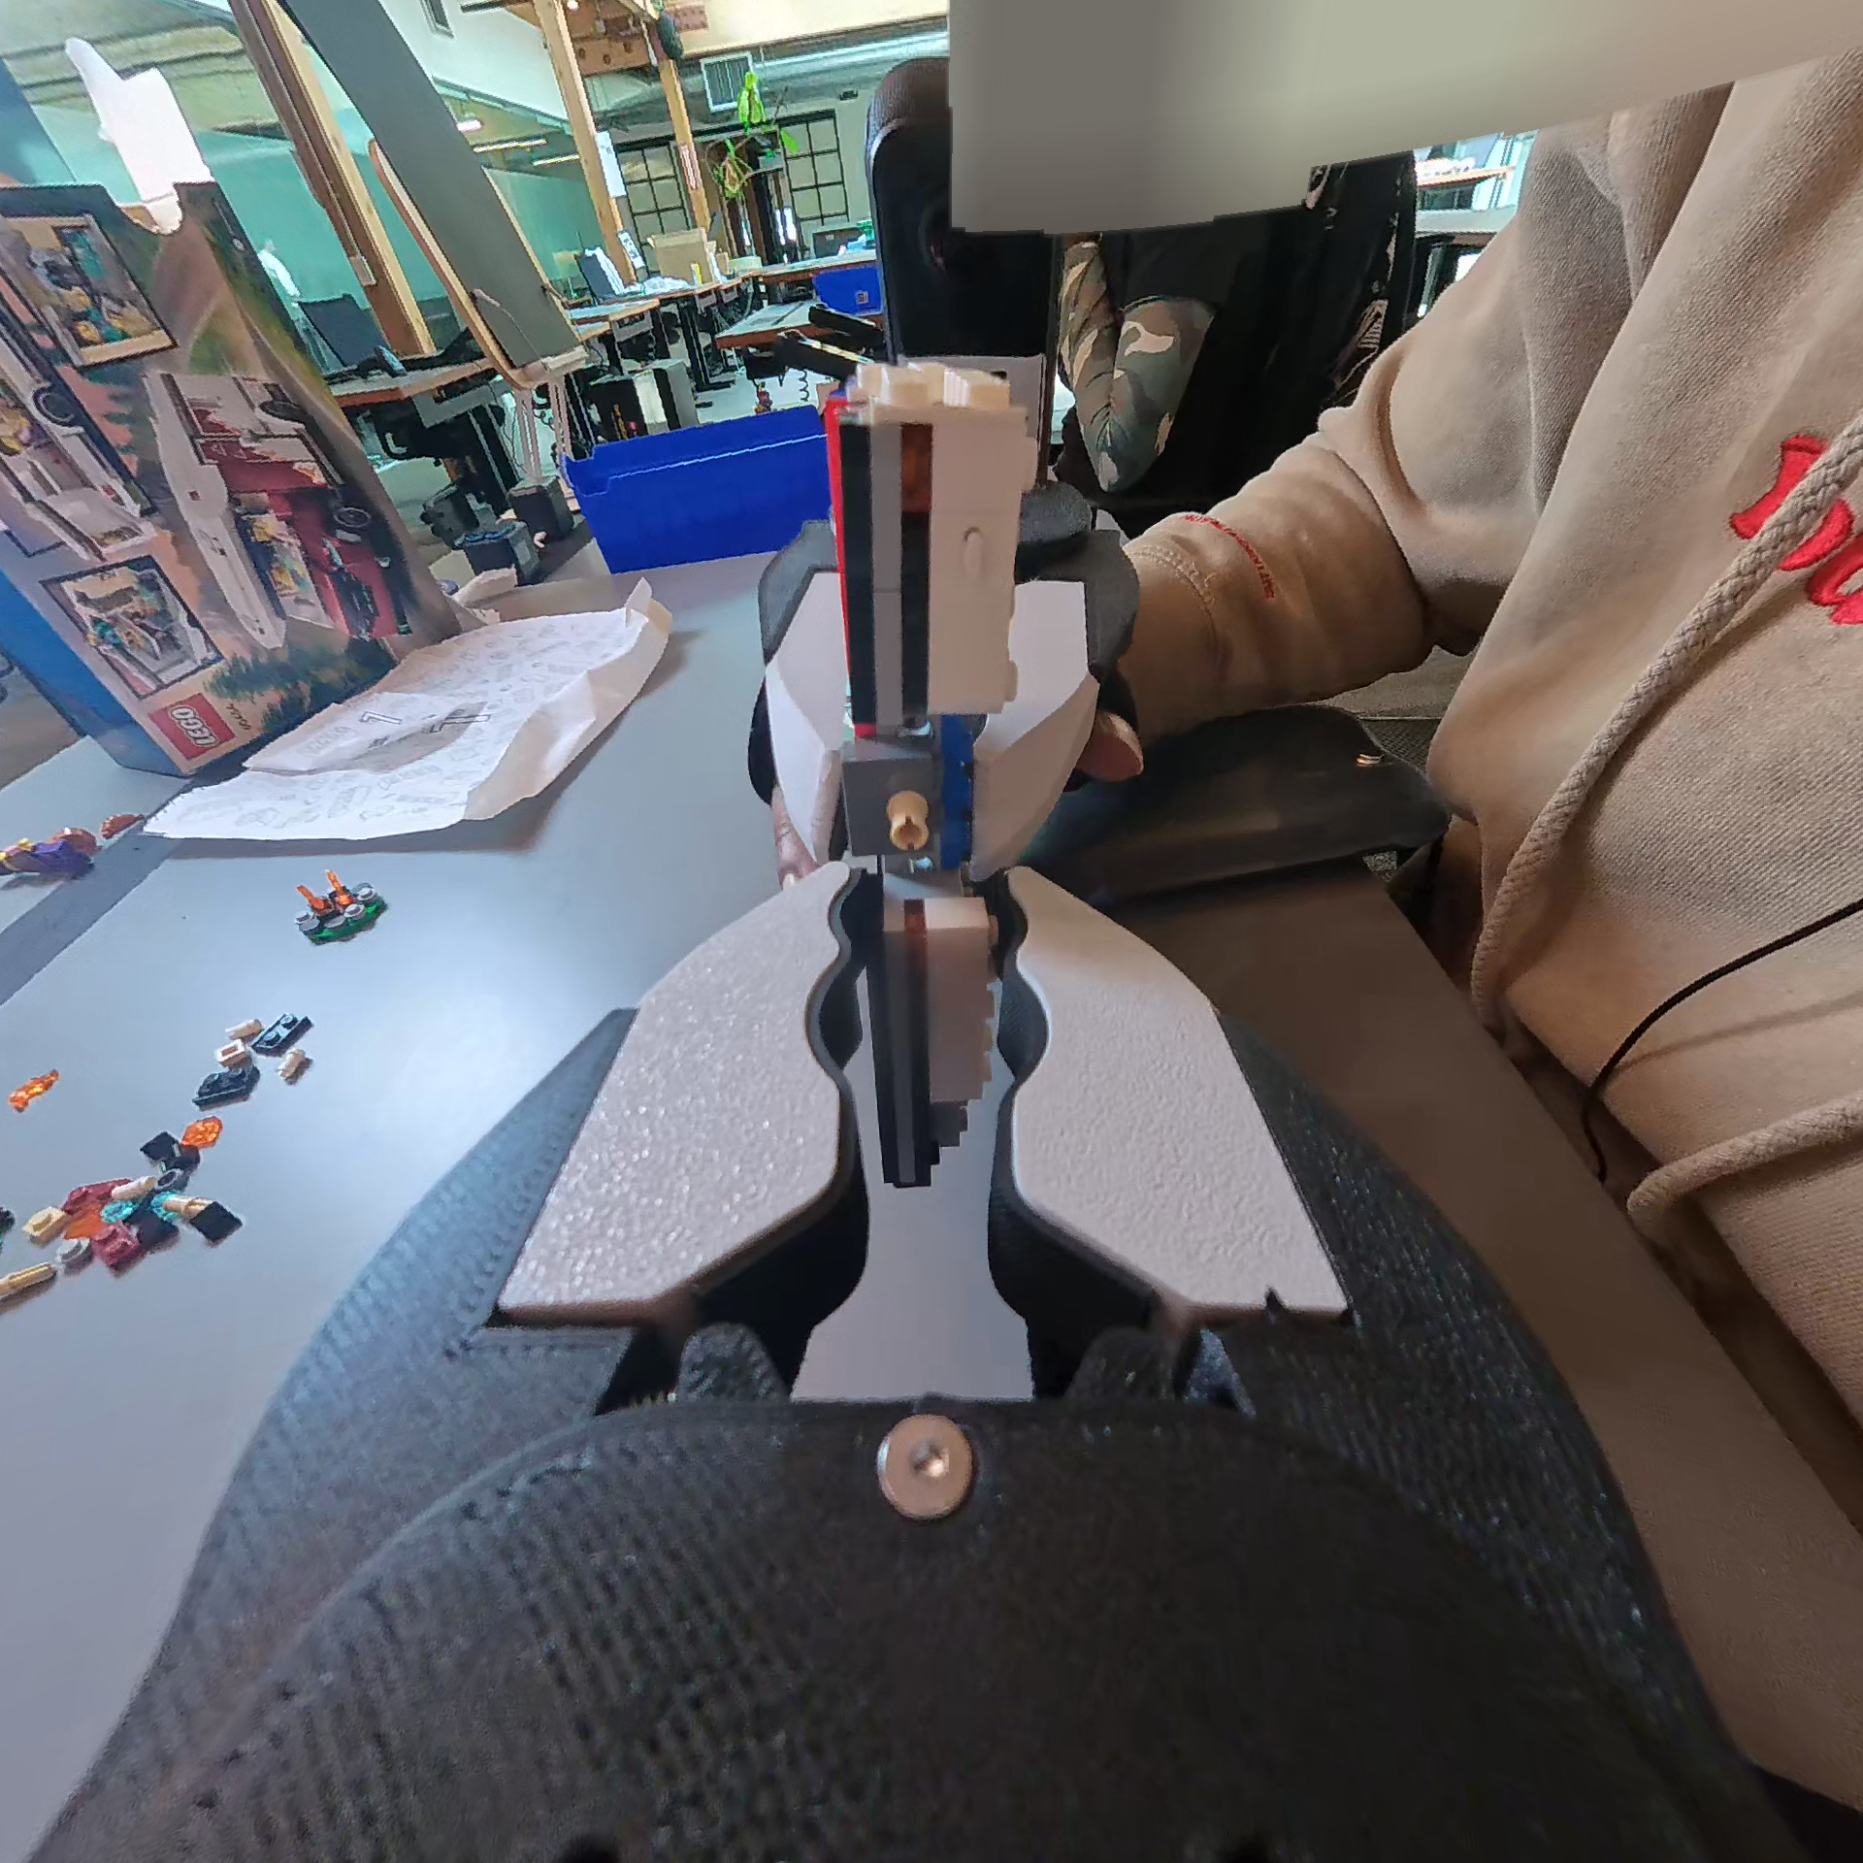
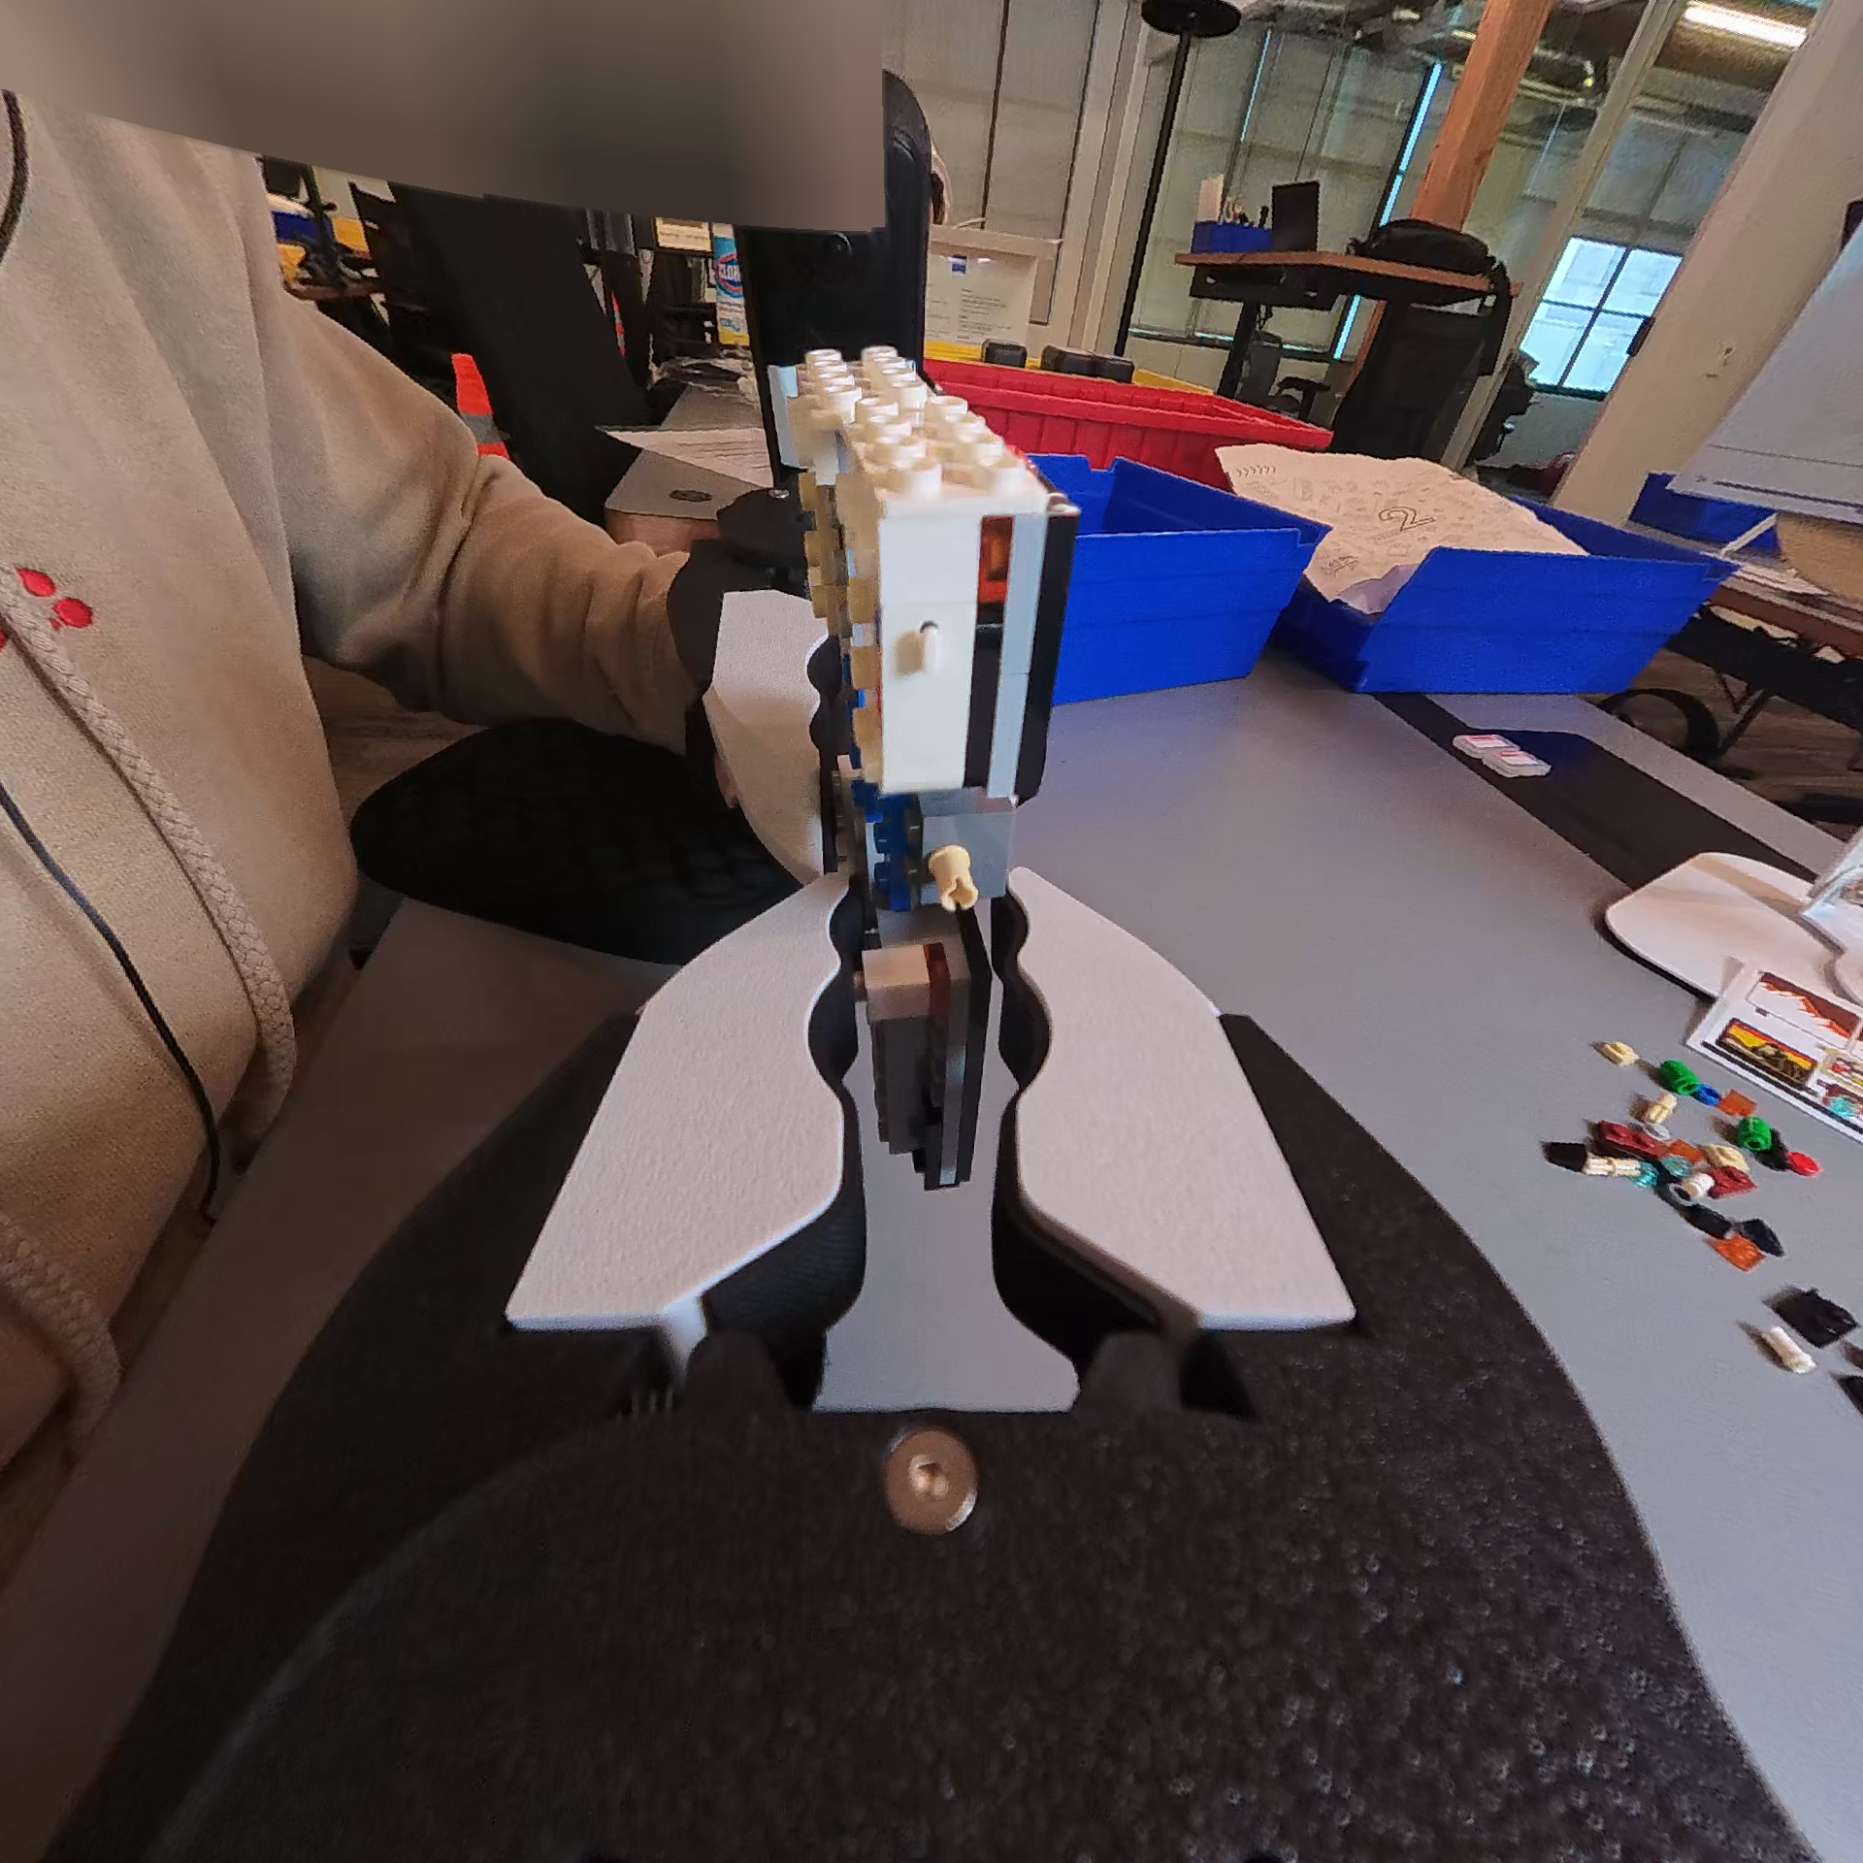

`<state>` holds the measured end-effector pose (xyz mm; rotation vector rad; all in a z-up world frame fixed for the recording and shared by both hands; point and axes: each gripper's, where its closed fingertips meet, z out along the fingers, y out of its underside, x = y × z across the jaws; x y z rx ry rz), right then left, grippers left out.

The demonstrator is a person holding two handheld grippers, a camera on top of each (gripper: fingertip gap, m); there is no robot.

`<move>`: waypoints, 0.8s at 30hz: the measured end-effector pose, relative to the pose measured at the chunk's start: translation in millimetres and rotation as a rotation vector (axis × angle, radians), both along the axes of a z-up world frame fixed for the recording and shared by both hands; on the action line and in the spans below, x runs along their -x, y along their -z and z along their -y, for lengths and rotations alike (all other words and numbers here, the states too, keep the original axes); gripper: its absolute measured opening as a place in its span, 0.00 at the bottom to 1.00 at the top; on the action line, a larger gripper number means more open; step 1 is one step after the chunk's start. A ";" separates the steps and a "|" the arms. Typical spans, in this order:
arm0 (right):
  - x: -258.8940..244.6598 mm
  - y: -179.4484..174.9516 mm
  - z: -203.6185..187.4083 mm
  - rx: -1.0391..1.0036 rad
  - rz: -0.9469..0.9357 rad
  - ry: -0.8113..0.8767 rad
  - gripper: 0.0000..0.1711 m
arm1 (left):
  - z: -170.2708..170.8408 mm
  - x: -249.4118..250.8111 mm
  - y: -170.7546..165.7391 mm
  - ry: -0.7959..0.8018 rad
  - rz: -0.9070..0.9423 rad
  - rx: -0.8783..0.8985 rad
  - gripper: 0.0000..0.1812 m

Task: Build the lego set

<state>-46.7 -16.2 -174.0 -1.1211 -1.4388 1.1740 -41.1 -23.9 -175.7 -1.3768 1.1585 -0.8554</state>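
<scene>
A partly built lego assembly [image 1: 938,565] of white, black, grey, red and blue bricks stands upright above the table, with a tan pin on its grey block. My left gripper [image 1: 922,887] is shut on its lower part. My right gripper's white finger [image 1: 1038,726] shows beyond, clamped on the same assembly from the opposite side. In the right wrist view the assembly [image 2: 938,625] shows its white studded top. My right gripper [image 2: 927,897] is shut on its lower part, with the left gripper's finger [image 2: 766,706] behind it.
Loose small pieces [image 1: 151,1200] lie on the grey table, also in the right wrist view [image 2: 1694,1159]. The lego box [image 1: 181,504], a paper bag [image 1: 433,726], a small green-based build [image 1: 338,907], blue bins [image 2: 1512,615] and a sticker sheet [image 2: 1784,1028] lie around. A person's beige sleeve [image 2: 151,605] is close. Only a small space, under 4 cm, lies between the two pairs of fingers. From either gripper's tips it is about 30 centimetres to the small green-based build [image 1: 338,907].
</scene>
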 end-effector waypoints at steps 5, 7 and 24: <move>-1.0 -3.9 1.8 -0.008 0.008 -0.022 0.16 | -0.1 -0.1 -1.7 0.003 0.015 -0.005 0.13; -2.1 -14.7 3.2 0.001 -0.032 -0.032 0.17 | -0.1 0.0 -0.6 0.002 0.003 -0.015 0.13; -3.8 -18.0 9.2 -0.158 -0.059 -0.015 0.12 | 2.3 -2.4 -1.3 -0.011 -0.032 -0.132 0.13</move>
